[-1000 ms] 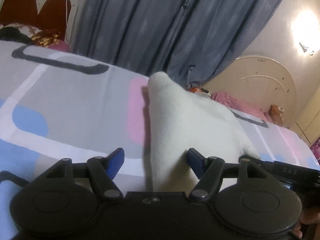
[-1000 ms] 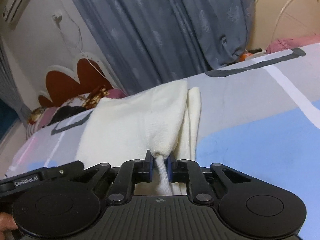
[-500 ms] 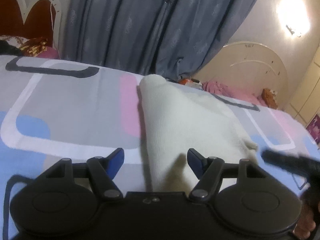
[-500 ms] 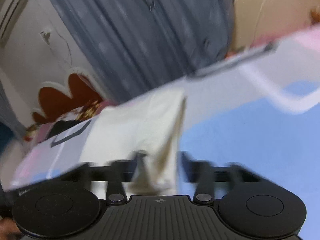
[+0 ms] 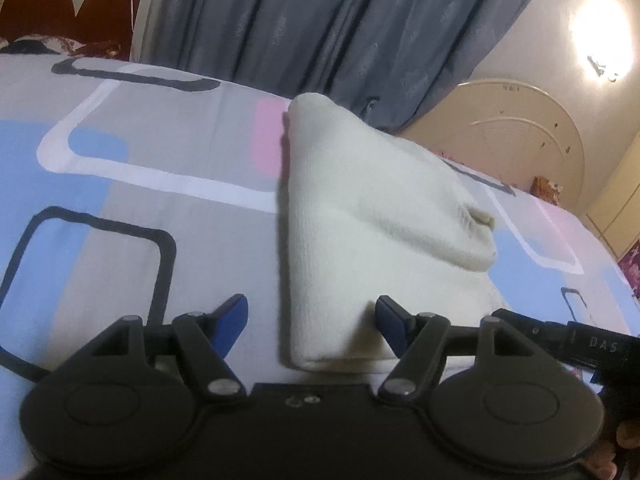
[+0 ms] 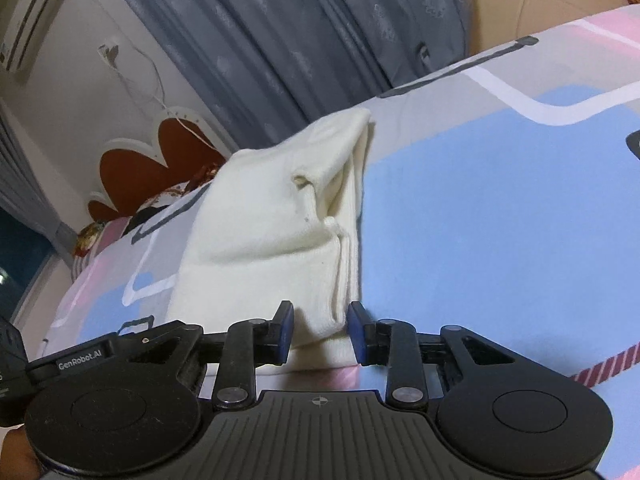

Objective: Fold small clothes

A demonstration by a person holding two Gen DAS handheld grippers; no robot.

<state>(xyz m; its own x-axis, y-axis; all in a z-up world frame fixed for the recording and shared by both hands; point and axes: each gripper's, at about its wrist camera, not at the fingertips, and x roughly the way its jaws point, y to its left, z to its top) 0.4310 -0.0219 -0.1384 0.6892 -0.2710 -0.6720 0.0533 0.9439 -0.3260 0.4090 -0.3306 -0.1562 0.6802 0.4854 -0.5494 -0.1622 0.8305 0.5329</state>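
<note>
A cream knit garment (image 5: 360,216) lies folded on the bed, a long flat stack with a folded layer on top. It also shows in the right wrist view (image 6: 280,232). My left gripper (image 5: 310,320) is open, its blue pads on either side of the garment's near left corner, not gripping. My right gripper (image 6: 320,332) is open, its pads straddling the garment's near right corner without pinching it. The right gripper's body (image 5: 580,344) shows at the right edge of the left wrist view.
The bed sheet (image 5: 120,184) is grey with blue, pink, white and black shapes. Grey-blue curtains (image 5: 320,20) hang behind the bed. A red heart-shaped headboard (image 6: 132,164) with pillows stands at one end, a cream round footboard (image 5: 512,128) at the other.
My right gripper let go of the garment's edge and opened; the fabric it held dropped onto the stack. Both grippers drew back slightly. The left gripper stayed open.
</note>
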